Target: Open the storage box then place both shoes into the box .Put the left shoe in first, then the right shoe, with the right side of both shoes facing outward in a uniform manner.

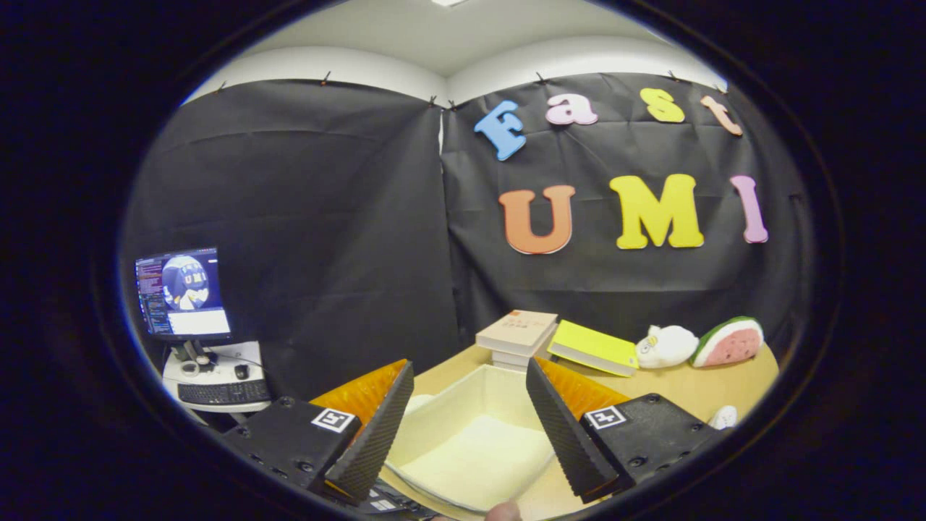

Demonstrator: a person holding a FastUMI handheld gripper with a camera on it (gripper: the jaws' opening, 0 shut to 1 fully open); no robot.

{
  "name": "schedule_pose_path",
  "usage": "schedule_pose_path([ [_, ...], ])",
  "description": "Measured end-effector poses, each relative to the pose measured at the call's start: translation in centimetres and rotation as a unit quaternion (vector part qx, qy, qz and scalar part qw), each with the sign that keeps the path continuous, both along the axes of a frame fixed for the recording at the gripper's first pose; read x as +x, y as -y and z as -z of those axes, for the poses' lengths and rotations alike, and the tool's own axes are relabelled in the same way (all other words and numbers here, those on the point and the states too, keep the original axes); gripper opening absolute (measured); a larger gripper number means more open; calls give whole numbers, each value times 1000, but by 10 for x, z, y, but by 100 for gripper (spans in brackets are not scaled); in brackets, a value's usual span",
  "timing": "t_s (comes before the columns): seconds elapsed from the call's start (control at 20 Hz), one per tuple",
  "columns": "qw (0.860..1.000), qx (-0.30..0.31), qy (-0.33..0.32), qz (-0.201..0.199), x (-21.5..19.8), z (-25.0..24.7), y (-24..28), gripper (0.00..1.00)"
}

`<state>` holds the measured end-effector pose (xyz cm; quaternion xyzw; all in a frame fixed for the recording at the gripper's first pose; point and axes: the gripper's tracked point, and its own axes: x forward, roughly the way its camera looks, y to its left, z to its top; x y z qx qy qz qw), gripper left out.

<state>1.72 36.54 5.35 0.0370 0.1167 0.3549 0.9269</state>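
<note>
My gripper is held above the wooden table with its fingers wide apart and nothing between them. Below and between the fingers lies a cream-white open storage box with nothing visible inside it. Beside the right finger, at the table's near right, a small part of a white shoe peeks out. A fingertip of a person's hand shows just below the box.
Beyond the box stands a stack of books with a yellow book leaning beside it. A white plush toy and a watermelon-slice plush lie at the back right. Off to the left, a monitor and keyboard sit on a small round table.
</note>
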Motion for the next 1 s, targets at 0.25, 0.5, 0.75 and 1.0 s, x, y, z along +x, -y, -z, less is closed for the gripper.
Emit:
schedule_pose_path([
  [0.25,999,-14,-9,49,10,10,102,100],
  [0.5,993,-59,-47,96,30,48,184,100],
  [0.75,972,-128,-166,109,52,123,218,100],
  [1.0,939,-169,-281,108,66,187,222,100],
])
